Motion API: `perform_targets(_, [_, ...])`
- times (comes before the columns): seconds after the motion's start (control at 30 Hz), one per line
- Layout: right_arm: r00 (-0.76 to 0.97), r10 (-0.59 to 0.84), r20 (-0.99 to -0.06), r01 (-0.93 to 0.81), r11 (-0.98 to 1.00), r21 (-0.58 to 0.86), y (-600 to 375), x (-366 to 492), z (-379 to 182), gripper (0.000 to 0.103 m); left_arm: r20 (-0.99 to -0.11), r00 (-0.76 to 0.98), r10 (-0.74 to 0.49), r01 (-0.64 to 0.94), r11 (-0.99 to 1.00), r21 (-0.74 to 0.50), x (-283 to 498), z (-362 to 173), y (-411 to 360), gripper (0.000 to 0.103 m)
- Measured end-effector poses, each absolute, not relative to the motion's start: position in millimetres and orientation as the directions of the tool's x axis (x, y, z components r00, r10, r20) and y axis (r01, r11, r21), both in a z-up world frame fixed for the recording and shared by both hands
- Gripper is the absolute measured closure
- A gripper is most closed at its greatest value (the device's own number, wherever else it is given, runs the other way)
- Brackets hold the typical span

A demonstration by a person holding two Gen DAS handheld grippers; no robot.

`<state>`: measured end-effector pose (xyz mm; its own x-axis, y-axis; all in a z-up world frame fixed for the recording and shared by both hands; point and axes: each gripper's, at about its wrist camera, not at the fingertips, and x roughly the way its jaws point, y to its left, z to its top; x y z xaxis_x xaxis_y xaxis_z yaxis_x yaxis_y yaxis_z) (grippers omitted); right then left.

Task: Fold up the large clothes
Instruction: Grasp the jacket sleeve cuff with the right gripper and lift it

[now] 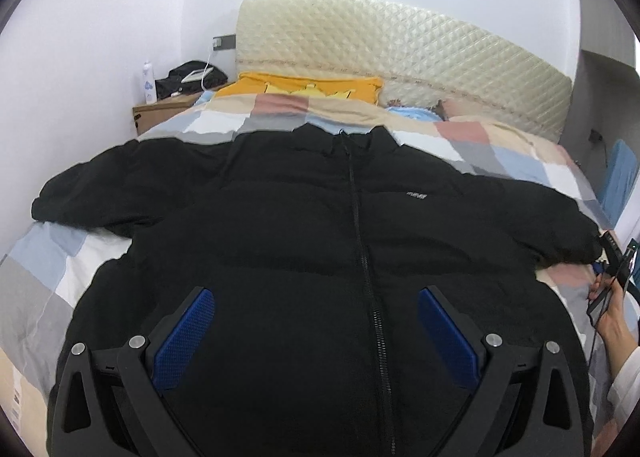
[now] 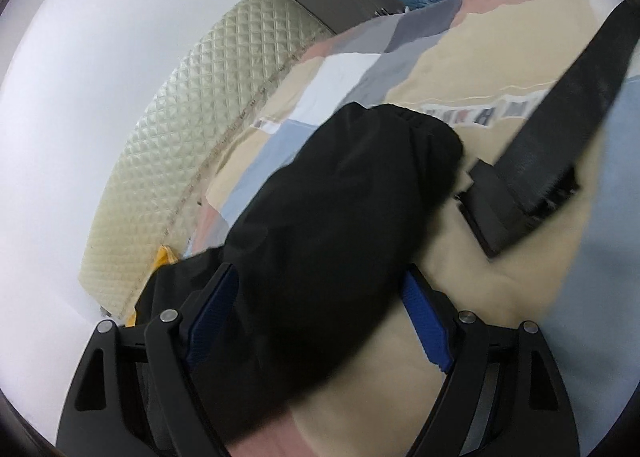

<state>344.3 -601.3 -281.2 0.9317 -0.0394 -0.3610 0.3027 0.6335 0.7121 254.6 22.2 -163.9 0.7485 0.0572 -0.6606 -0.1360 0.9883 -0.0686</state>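
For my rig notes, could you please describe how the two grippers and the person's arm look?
Both the left gripper and right gripper have black frames, silver pivot bolts and blue textured pads. The arm wears a white sleeve.

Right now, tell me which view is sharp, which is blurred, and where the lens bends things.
Left wrist view: sharp, evenly lit; black jacket reads clearly, headboard bows under the fisheye. Right wrist view: motion-smeared, the sleeve and black strap soft-edged, corners dark.
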Motion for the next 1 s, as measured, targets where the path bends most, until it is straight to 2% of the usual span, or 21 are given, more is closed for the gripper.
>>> perform_targets(0.1, [0.941, -0.07, -0.332, 0.302, 0.619, 0.725, -604.0, 346.0, -286.8, 0.028, -0.679, 0.73, 0.073, -0.148, 0.988, -0.053, 261.6, -173.2, 22.6, 0.001])
perform_targets(0.17, [0.941, -0.07, -0.331, 0.299, 0.63, 0.717, -603.0, 351.4, -286.5, 0.045, -0.687, 0.722, 0.081, -0.15, 0.988, -0.04, 264.3, -178.8, 22.2, 0.001])
perform_targets(0.23, [0.946, -0.047, -0.322, 0.28, 0.618, 0.734, -605.2, 356.0, -289.5, 0.053, -0.697, 0.712, 0.085, -0.146, 0.989, -0.029, 267.8, -183.4, 19.8, 0.001])
perform_targets(0.37, [0.956, -0.039, -0.29, 0.255, 0.592, 0.765, -612.0, 362.1, -292.8, 0.055, -0.7, 0.708, 0.096, -0.123, 0.992, 0.012, 270.6, -188.1, 12.4, 0.001])
perform_targets(0.57, [0.956, -0.047, -0.289, 0.257, 0.605, 0.753, -612.2, 370.8, -292.0, 0.057, -0.693, 0.717, 0.077, -0.108, 0.994, -0.001, 268.4, -188.0, 12.7, 0.001])
perform_targets(0.7, [0.964, -0.049, -0.262, 0.239, 0.593, 0.769, -611.5, 362.4, -290.3, 0.076, -0.72, 0.691, 0.06, -0.129, 0.991, -0.041, 276.0, -192.1, 14.9, 0.001])
perform_targets(0.87, [0.963, -0.053, -0.266, 0.244, 0.595, 0.766, -601.5, 348.0, -283.1, 0.095, -0.725, 0.676, 0.13, -0.163, 0.986, 0.026, 279.9, -192.1, 10.1, 0.001])
perform_targets(1.0, [0.957, -0.055, -0.285, 0.249, 0.663, 0.706, -587.1, 341.9, -257.8, 0.098, -0.719, 0.677, 0.157, -0.171, 0.984, 0.054, 277.7, -186.2, 12.1, 0.001])
